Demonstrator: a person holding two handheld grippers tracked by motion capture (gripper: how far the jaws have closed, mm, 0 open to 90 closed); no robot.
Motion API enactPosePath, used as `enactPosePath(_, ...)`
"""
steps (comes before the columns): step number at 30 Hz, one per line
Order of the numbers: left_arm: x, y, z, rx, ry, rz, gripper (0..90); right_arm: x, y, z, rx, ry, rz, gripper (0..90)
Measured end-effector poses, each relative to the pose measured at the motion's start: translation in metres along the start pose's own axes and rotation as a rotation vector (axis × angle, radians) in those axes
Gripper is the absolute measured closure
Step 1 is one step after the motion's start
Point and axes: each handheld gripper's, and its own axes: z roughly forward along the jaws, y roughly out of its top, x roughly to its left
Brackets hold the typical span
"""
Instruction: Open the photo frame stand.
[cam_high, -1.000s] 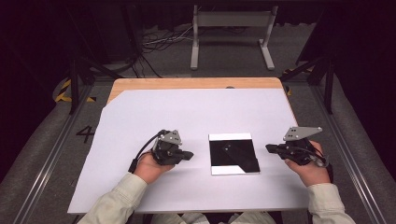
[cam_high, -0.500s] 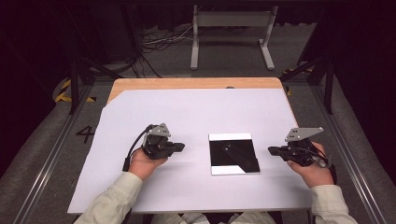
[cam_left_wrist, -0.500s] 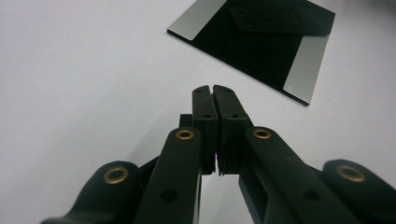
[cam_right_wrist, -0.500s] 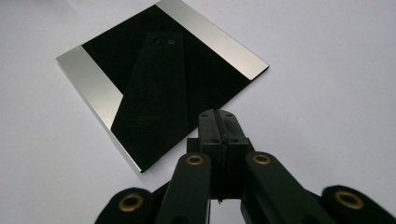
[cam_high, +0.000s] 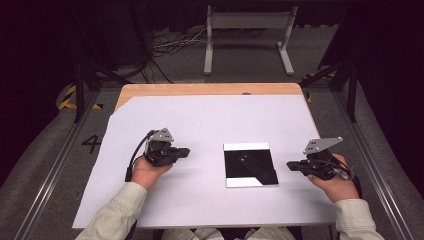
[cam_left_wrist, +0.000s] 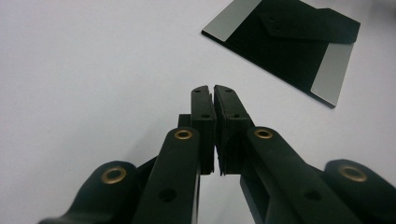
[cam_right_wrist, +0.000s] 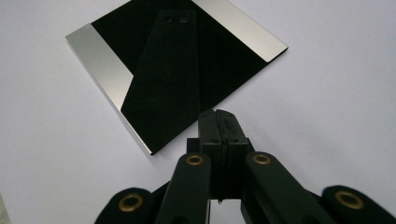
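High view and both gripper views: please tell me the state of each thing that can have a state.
Left gripper: almost shut, a thin slit between the jaws, which have just been opening; nothing between them.
Right gripper: shut, empty, beside the plate.
Shiny square plate: lies flat on the white sheet, untouched, between the two grippers.

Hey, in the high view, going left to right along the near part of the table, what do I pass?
left gripper → square mirror plate → right gripper, all over the white sheet.
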Motion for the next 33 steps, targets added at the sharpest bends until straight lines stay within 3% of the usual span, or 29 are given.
enactPosePath(33, 0.000, -0.001, 0.004, 0.032, 0.003, -0.004, 85.7, 0.012, -0.002, 0.026, 0.185, 0.146, -0.074, 90.0)
